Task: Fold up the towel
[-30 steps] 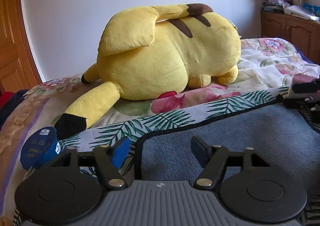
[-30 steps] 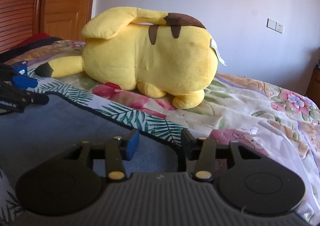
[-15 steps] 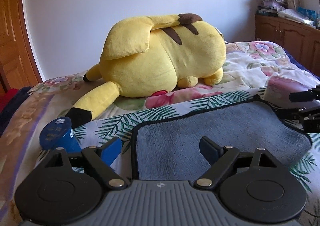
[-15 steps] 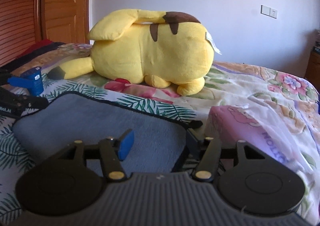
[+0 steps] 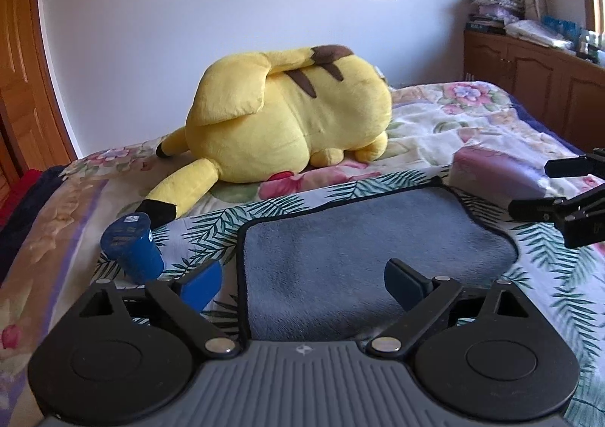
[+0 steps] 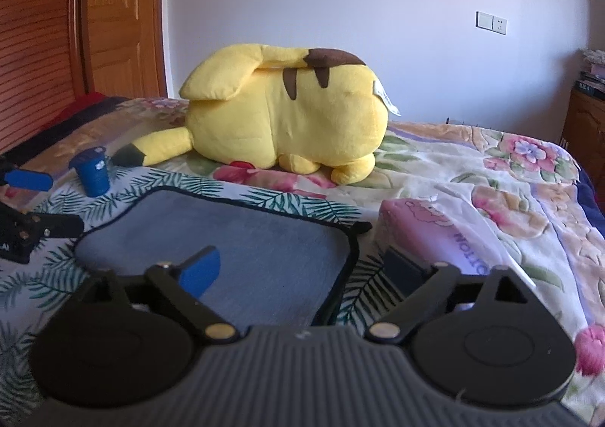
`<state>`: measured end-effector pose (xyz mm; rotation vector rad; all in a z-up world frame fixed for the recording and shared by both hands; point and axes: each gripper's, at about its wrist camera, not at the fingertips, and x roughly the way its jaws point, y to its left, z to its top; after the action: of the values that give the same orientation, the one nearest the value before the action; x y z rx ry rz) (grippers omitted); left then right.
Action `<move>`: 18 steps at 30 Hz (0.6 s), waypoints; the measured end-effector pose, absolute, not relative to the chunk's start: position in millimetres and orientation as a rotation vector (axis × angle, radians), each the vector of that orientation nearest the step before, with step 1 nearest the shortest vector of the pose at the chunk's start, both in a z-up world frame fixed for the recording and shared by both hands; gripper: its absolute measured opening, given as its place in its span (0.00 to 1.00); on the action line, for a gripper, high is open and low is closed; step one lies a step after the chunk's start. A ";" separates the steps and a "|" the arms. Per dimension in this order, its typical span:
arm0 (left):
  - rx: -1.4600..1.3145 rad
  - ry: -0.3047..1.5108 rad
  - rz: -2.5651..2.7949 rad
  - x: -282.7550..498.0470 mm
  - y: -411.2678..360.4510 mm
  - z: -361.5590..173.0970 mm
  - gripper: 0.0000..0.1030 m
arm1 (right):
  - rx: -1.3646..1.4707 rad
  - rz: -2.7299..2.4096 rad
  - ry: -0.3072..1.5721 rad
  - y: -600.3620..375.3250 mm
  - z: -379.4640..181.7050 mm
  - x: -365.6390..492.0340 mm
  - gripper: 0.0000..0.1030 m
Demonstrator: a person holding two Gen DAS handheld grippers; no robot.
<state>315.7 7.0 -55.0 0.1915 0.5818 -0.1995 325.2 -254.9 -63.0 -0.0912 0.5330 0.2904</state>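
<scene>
A grey-blue towel point(image 5: 370, 241) with a dark border lies flat on a palm-leaf cloth on the bed; it also shows in the right wrist view point(image 6: 242, 238). My left gripper point(image 5: 302, 281) is open and empty, above the towel's near left edge. My right gripper point(image 6: 302, 270) is open and empty, above the towel's near right edge. Each gripper shows in the other's view, the right one at the right side point(image 5: 559, 200) and the left one at the left side point(image 6: 30, 200).
A big yellow plush toy point(image 5: 295, 124) lies behind the towel. A blue cylinder point(image 5: 132, 249) stands left of the towel. A pink packet point(image 6: 446, 234) lies right of it. A wooden cabinet point(image 5: 537, 86) stands at the right.
Both grippers have pulled back and up from the towel's far edge and their jaws have opened wider. The towel now lies flat, wholly in view.
</scene>
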 end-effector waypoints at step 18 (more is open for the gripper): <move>0.201 0.534 -0.186 243.5 8.0 7.2 1.00 | -0.117 0.246 0.465 -248.8 -10.5 260.7 1.00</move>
<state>243.5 8.0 7.2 0.2013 0.5344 -0.1863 260.7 -248.8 -10.5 -0.1169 0.4654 0.2456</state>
